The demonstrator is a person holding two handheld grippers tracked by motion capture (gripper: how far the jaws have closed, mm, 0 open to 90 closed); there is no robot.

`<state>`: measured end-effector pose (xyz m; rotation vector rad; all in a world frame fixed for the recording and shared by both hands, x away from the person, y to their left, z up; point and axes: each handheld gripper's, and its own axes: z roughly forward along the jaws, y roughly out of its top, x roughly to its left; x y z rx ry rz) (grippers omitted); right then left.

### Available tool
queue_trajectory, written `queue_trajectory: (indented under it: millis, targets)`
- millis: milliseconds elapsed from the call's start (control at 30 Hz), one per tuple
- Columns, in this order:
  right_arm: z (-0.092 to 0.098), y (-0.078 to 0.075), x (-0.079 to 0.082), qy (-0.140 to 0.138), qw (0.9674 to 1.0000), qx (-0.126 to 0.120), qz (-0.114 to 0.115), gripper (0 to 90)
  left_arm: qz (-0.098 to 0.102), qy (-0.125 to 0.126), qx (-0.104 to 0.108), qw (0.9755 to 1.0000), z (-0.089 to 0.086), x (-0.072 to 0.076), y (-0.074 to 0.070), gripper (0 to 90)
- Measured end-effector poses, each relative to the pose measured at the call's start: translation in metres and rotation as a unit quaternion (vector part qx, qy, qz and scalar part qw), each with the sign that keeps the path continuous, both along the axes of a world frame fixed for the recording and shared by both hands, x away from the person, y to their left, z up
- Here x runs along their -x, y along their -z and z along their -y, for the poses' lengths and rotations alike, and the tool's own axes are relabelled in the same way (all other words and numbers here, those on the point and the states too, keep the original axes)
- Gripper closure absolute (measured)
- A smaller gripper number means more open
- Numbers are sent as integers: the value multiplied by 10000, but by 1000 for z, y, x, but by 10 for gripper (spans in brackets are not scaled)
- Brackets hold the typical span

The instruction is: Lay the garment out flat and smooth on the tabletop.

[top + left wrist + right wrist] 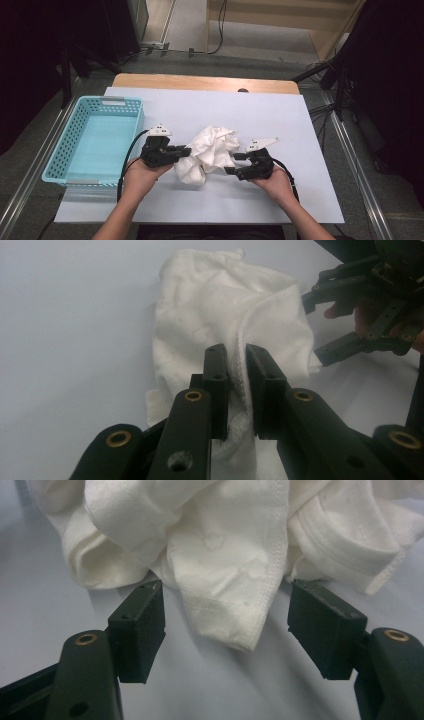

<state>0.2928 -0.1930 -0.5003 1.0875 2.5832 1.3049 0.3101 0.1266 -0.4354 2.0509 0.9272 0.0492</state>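
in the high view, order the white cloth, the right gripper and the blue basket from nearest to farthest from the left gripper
1. white cloth: clamped in the left gripper, just to its right.
2. blue basket: to its left, at the table's left edge.
3. right gripper: beyond the cloth, on the right.

White cloth (225,555), hem between open jaws

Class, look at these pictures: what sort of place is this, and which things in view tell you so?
Probably a lab or studio set up for recording handling work: a table under a plain white sheet, dark stands and cables on the floor around it, and a hand-held gripper clamping a white cloth.
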Motion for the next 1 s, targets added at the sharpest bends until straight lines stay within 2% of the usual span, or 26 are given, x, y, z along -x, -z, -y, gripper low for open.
queue_trajectory:
  millis: [133, 367, 400, 433, 467, 500, 533, 567, 600, 700, 833, 900, 1000]
  targets:
    - [-6, 5, -5, 57, 10000, 64, -30, 314, -45, -28, -2, 10000, -1, -3, 2, 801]
    - [-16, 11, -13, 108, 9997, 191, -71, 391, -70, -40, 10, 10000, -3, -5, 4, 800]
    - [-20, 14, -15, 98, 9995, 265, -113, 427, -75, -62, 16, 10000, -3, -5, 5, 800]
    - [-20, 14, -15, 98, 9995, 265, -113, 427, -75, -62, 16, 10000, -3, -5, 5, 799]
    - [-24, 15, -16, 107, 9995, 276, -118, 480, -58, -73, 29, 10000, -4, -5, 5, 794]
    - [-24, 15, -16, 107, 9995, 276, -118, 480, -58, -73, 29, 10000, -4, -5, 5, 794]
    - [-25, 15, -16, 109, 9994, 286, -154, 519, -64, -80, 38, 9999, -4, -5, 5, 794]
    - [-25, 13, -17, 152, 9990, 276, -313, 628, -58, -79, 42, 9999, -4, -5, 6, 794]
    - [-26, 13, -18, 179, 9985, 271, -429, 681, -59, -80, 48, 9999, -4, -5, 5, 794]
    - [-27, 10, -18, 203, 9975, 339, -580, 779, -63, -81, 62, 9999, -4, -5, 5, 794]
    - [-24, 4, -18, 190, 9974, 410, -553, 810, -73, -125, 109, 9998, -7, -6, 4, 787]
    - [-15, -7, -19, 277, 9975, 261, -588, 817, -99, -197, 187, 9996, -9, -6, 4, 783]
    - [-7, -16, -18, 325, 9978, 210, -537, 819, -101, -241, 242, 9994, -11, -7, 4, 782]
